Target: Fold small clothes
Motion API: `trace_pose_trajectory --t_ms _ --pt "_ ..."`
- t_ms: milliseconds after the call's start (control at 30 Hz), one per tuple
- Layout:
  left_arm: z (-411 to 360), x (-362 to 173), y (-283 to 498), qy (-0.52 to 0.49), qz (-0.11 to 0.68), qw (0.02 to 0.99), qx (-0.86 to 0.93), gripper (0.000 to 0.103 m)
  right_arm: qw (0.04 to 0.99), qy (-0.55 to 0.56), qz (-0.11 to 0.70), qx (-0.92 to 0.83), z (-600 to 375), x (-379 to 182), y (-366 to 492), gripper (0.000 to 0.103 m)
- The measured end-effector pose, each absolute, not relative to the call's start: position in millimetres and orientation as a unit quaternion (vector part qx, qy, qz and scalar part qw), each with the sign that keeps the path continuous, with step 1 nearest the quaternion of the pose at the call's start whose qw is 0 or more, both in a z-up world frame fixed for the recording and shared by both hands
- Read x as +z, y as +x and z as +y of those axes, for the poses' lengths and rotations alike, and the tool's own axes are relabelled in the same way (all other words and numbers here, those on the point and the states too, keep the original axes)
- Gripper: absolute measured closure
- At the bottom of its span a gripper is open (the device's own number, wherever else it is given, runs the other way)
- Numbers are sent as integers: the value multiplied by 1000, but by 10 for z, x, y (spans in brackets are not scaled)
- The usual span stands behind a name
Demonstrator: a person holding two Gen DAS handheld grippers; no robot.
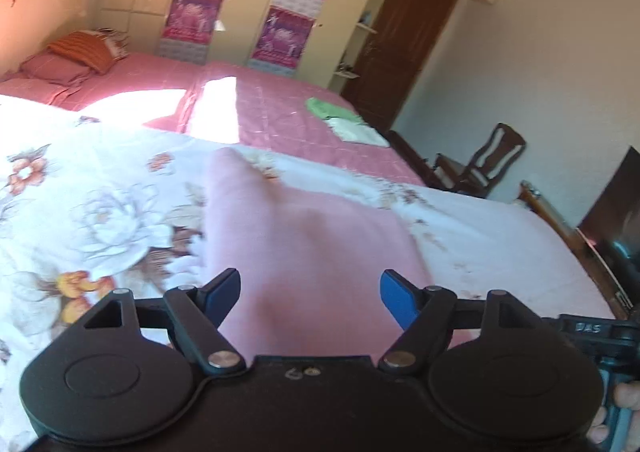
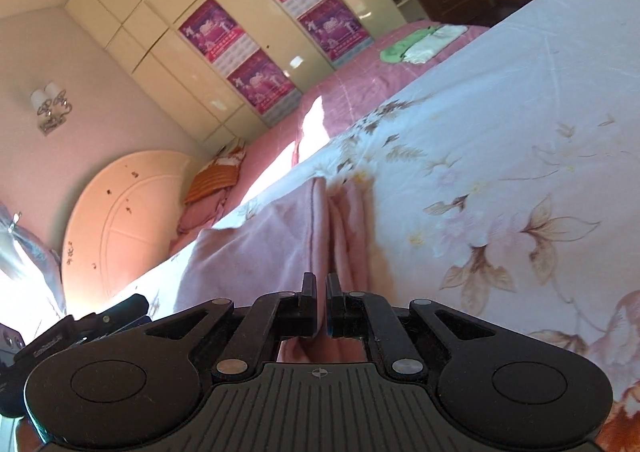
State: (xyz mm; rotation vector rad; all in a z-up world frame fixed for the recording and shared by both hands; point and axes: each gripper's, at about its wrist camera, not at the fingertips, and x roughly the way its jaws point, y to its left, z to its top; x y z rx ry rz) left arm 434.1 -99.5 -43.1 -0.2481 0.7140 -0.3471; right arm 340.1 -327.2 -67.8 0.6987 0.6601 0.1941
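A pink garment (image 1: 304,236) lies on a floral sheet (image 1: 100,191), stretching away from the camera. My left gripper (image 1: 310,276) hovers over its near end, jaws wide apart, blue pads (image 1: 396,300) bare and nothing between them. In the right wrist view the same pink garment (image 2: 256,252) rises into a narrow ridge. That ridge runs straight into my right gripper (image 2: 322,280), whose jaws stand almost together on the fold. Part of the right gripper's body (image 1: 592,332) shows at the left wrist view's right edge, with a person's fingers (image 1: 624,400) on it.
Beyond the floral sheet (image 2: 500,131) lies a pink bedspread (image 1: 280,111) with a green cloth (image 1: 328,109) and a folded white cloth (image 1: 360,131) near its far corner. Pillows (image 1: 80,55), a wardrobe (image 1: 248,3), a wooden chair (image 1: 488,163) and a headboard (image 2: 120,219) surround the bed.
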Motion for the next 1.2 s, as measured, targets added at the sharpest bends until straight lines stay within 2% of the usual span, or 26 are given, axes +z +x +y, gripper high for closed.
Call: trace_pose_trajectory --t_ms 33,100,467,567,733,767,800,833,967,1133,1200 --pt "-883 -483 4381 -115 356 915 -152 35 885 328 316 97 -3199 -684 3442 78" --pt "-757 -561 4451 -107 380 909 -138 36 892 314 312 95 -3095 -694 3499 47" --pt "-527 -741 4469 -131 395 899 -137 33 881 271 372 108 -2945 -965 3997 48" --pt "-524 -834 4503 -141 403 894 -139 33 874 263 392 114 -2898 -1056 4104 61" --pt "-524 -905 4518 -145 402 893 -140 30 875 230 407 128 -2772 -1140 4212 63" --pt "-517 -909 4524 -145 402 893 -141 30 877 219 407 129 -2743 -1144 4220 67" --pt "-512 -914 4535 -146 403 892 -144 29 879 205 409 134 -2707 -1137 4229 86" --pt "-496 -910 4548 -148 406 890 -147 29 881 194 408 136 -2680 -1122 4235 89" --pt "-453 -831 4612 -151 416 882 -164 32 895 161 391 140 -2632 -971 4184 93" --pt "-564 -766 4653 -149 421 873 -196 42 906 142 370 147 -2698 -724 4100 94" --pt "-665 -759 4655 -143 423 871 -204 42 909 131 367 144 -2730 -665 4035 95"
